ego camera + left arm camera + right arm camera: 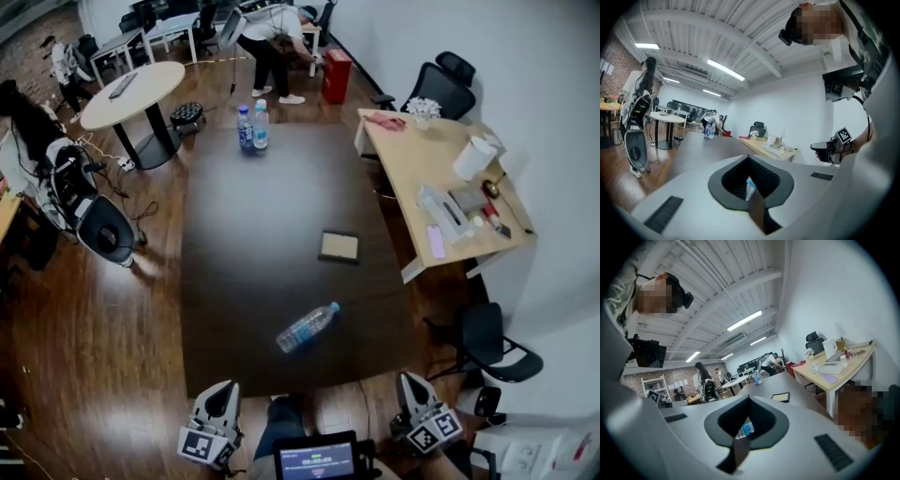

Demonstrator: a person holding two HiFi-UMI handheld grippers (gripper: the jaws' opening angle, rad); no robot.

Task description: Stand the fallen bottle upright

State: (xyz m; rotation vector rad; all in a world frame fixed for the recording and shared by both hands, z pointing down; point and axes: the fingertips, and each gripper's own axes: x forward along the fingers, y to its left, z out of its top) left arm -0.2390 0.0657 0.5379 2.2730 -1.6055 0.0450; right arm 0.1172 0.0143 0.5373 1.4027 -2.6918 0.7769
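Near edge of tabletop [225, 281]: fallen bottle [307, 327], clear plastic with a blue label, lying on its side just inside that edge, cap end angled toward the far right corner; nothing touching it.
Far edge: two bottles [251, 127], upright, side by side.
Middle, toward right edge: flat pad [338, 247], well apart from the fallen bottle.
Left gripper [214, 422]: jaws together, nothing held; short of the near edge, left of the bottle's base end.
Right gripper [422, 412]: jaws closed as well, by its own view; empty; short of the near edge, right of the bottle.
Step in hand: approach, judged barely begun; bottle not yet touched.
Method advised: spread the jaws before reaching in; grip across the body near the cap-end shoulder; swing the cap end up while the base stays on the tabletop; set the spare gripper against the base as a stop; let go only once upright and steady.
Risk: round body, apt to roll toward the near edge if nudged.
Writing: label print too small to read; black-and-white square markers on both grippers, no letters; small screen [316, 461] below the near edge, digits not legible.
Brands: none readable.
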